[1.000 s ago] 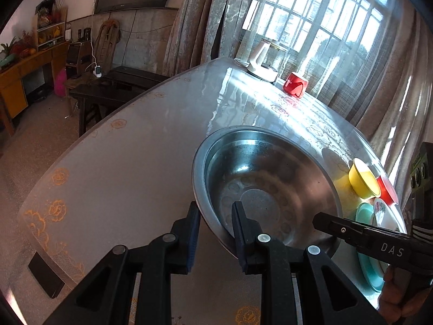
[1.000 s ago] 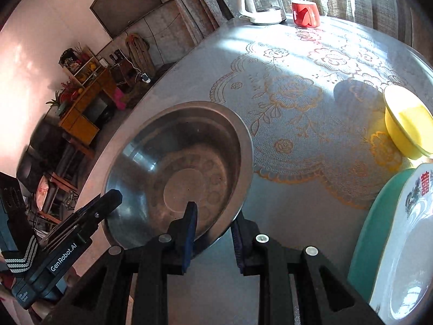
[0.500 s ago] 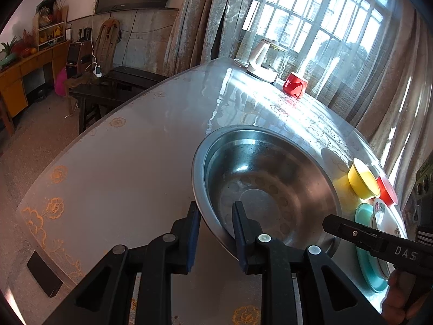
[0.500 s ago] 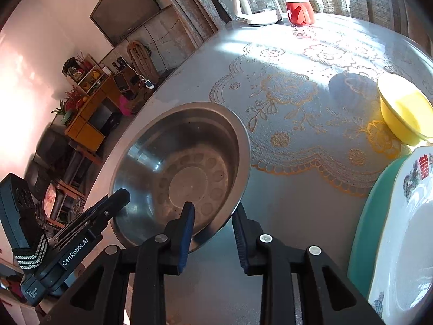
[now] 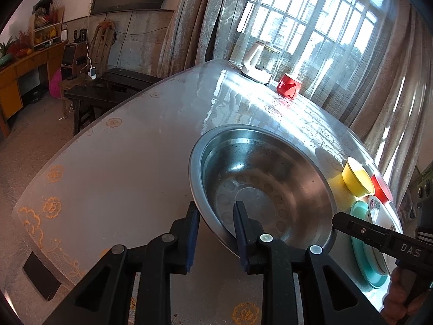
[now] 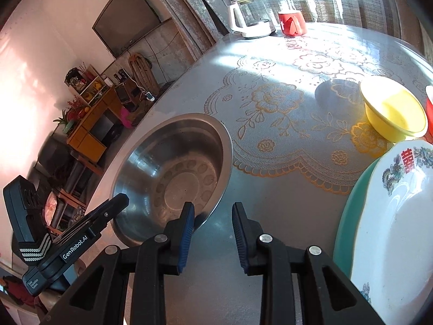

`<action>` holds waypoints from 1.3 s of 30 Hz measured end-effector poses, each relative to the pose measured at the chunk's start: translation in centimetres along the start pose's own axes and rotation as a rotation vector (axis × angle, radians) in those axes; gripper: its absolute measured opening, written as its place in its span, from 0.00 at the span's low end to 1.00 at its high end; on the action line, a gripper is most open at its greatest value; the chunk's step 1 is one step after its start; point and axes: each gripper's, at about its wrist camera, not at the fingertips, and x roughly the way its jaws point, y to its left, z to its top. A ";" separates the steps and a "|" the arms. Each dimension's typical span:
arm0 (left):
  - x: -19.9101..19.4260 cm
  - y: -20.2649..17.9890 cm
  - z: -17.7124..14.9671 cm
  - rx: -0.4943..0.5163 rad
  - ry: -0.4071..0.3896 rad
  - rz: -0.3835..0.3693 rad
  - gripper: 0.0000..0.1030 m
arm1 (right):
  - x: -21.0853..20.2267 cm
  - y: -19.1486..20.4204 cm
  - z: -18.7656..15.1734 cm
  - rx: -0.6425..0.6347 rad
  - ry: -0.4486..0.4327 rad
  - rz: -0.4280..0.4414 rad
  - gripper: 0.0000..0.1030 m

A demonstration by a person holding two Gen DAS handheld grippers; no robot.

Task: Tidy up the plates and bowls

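Observation:
A large steel basin (image 5: 268, 184) sits on the table; it also shows in the right wrist view (image 6: 173, 178). My left gripper (image 5: 216, 216) is open with its jaws astride the basin's near rim, not clamped. My right gripper (image 6: 213, 216) is open; its left finger is at the basin's rim and its right finger is over bare table. A white patterned plate (image 6: 400, 216) lies on a teal plate (image 6: 349, 211) at the right. A yellow bowl (image 6: 392, 113) and a red bowl (image 5: 381, 189) stand beyond them.
A white kettle (image 6: 249, 19) and a red cup (image 6: 292, 23) stand at the table's far edge by the curtained window. The lace-patterned cloth (image 6: 284, 103) covers the table. Benches and cabinets stand on the floor to the left.
Both grippers have opened wider and drawn back slightly from the basin's rim. The basin rests on the table a little farther from the right gripper.

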 end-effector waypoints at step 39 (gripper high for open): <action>-0.1 -1.1 -0.2 0.080 -0.003 0.087 0.26 | 0.0 0.8 -0.6 -0.031 -0.004 0.017 0.23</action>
